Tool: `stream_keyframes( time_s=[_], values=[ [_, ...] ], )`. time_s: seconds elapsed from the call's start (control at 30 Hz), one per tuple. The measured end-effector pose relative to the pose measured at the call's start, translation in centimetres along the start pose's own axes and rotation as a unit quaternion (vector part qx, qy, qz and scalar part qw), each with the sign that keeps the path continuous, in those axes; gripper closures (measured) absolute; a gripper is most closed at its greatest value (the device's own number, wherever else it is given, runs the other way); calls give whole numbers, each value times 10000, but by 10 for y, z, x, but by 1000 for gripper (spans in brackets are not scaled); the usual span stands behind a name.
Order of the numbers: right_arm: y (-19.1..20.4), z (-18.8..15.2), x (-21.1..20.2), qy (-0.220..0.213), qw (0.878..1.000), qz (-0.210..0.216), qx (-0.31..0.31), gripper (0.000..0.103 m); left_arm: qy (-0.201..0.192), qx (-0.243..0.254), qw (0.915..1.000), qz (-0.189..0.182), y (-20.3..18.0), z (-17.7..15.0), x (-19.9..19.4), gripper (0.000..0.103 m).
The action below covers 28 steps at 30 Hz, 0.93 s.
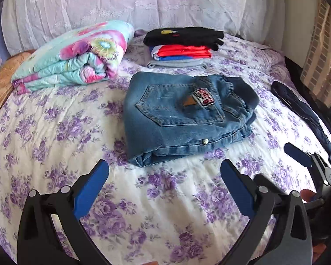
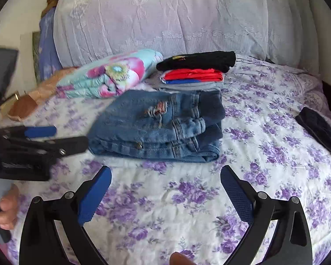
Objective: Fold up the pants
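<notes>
A pair of blue jeans (image 1: 183, 117) lies folded into a compact bundle on the floral bedsheet (image 1: 55, 132), back pocket and a patch facing up. It also shows in the right wrist view (image 2: 161, 128). My left gripper (image 1: 164, 172) is open and empty, hovering just in front of the jeans. My right gripper (image 2: 166, 176) is open and empty, also just in front of them. The right gripper shows at the right edge of the left view (image 1: 306, 156); the left gripper shows at the left of the right view (image 2: 46, 139).
A stack of folded clothes (image 1: 183, 44), black on top of red and blue, sits behind the jeans. A rolled floral quilt (image 1: 75, 59) lies to the back left. A dark garment (image 1: 302, 110) lies at the right edge. A lace-covered headboard (image 1: 143, 4) stands behind.
</notes>
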State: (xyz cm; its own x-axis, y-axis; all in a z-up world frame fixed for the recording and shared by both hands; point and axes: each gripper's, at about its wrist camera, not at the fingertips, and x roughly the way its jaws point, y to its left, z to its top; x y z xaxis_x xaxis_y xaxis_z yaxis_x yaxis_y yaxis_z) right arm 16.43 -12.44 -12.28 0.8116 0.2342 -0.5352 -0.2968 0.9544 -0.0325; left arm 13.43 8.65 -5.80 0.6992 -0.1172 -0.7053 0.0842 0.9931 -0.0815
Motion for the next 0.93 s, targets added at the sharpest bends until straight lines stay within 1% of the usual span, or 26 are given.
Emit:
stream_keyframes(
  time_s=[0.07, 0.1, 0.2, 0.27, 0.37, 0.6, 0.93],
  values=[
    [6, -3, 4, 84, 9995, -238, -169, 3, -87, 80, 9999, 53, -3, -3, -5, 4],
    [7, -4, 4, 86, 9994, -265, -216, 3, -141, 92, 9999, 8, -4, -4, -8, 4],
    [6, -4, 3, 65, 9996, -202, -208, 3, -179, 76, 9998, -59, -4, -5, -11, 4],
    [6, -4, 3, 72, 9995, -242, -210, 3, -145, 80, 9999, -24, -3, -6, -10, 4],
    [4, -5, 4, 104, 9995, -257, -182, 3, -64, 59, 9999, -64, -2, -8, -6, 4],
    [3, -6, 4, 91, 9996, -208, -143, 3, -234, 142, 9996, 44, -4, -9, -12, 4],
    [4, -6, 5, 96, 9997, -198, -103, 3, -262, 167, 9994, 152, -4, -9, -12, 4]
  ],
)
